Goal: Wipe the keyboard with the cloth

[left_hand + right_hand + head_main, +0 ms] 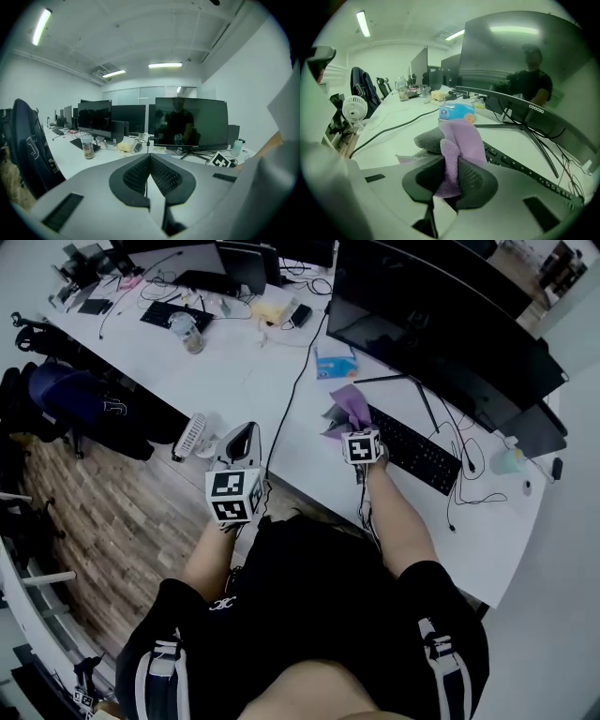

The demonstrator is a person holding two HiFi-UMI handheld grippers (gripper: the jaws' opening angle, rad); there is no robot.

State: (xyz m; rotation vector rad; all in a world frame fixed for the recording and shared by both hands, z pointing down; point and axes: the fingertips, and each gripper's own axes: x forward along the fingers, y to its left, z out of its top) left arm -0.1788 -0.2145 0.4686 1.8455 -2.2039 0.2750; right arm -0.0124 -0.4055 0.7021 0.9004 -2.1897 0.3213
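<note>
On the white worktop [281, 381] lies one black keyboard [417, 451], in front of one big dark screen [441, 324]. One purple cloth [349, 409] sits at the left end of that keyboard, with a grey fold showing beside it.

The person holds two tools, one in each hand. The right hand-held gripper [452, 164] has its two jaws pressed on the cloth, and the purple cloth sticks up out of them. In the right gripper view the keyboard runs off to the right, just beside the cloth. The left hand-held gripper [149, 161] has its two jaws pushed together with nothing between them. It is held by the near edge of the worktop, well apart from the keyboard, and points out across the room.

One blue pack of tissues [335, 360] stands just behind the cloth. One black cable [295, 390] runs across the worktop to its near edge. One small white fan [190, 437] hangs at that edge, near the left tool. One cup [189, 334] stands farther back. One more keyboard [173, 315] lies beside the cup. Below is a wood floor [103, 512].
</note>
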